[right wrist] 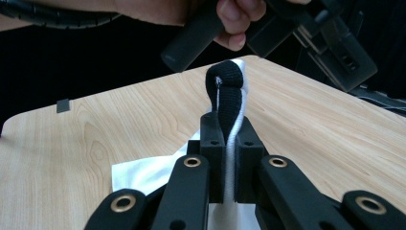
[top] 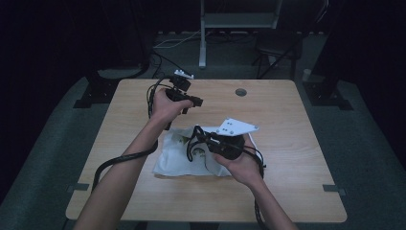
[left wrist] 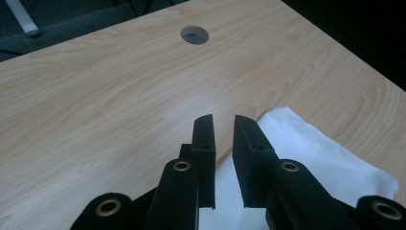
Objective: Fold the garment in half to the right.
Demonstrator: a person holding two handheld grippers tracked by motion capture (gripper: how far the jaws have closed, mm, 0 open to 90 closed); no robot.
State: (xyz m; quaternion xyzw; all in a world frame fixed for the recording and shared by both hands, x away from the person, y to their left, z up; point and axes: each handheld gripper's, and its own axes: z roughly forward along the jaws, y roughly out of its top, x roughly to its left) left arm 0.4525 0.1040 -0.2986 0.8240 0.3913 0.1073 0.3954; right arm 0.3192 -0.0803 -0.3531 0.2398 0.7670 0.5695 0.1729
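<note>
The right gripper (right wrist: 229,139) has its fingers clamped on a black-and-white fabric piece (right wrist: 229,96), held above the white cloth (top: 179,160) on the tabletop (top: 287,124). The left gripper (left wrist: 224,129) hangs above the tabletop, fingers slightly apart and empty.

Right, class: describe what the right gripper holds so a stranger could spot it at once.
Start at the wooden table, then the white cloth near its front. Above it, the right gripper pinches a narrow strip: black on one side and white on the other, unlike the plain cloth.
</note>
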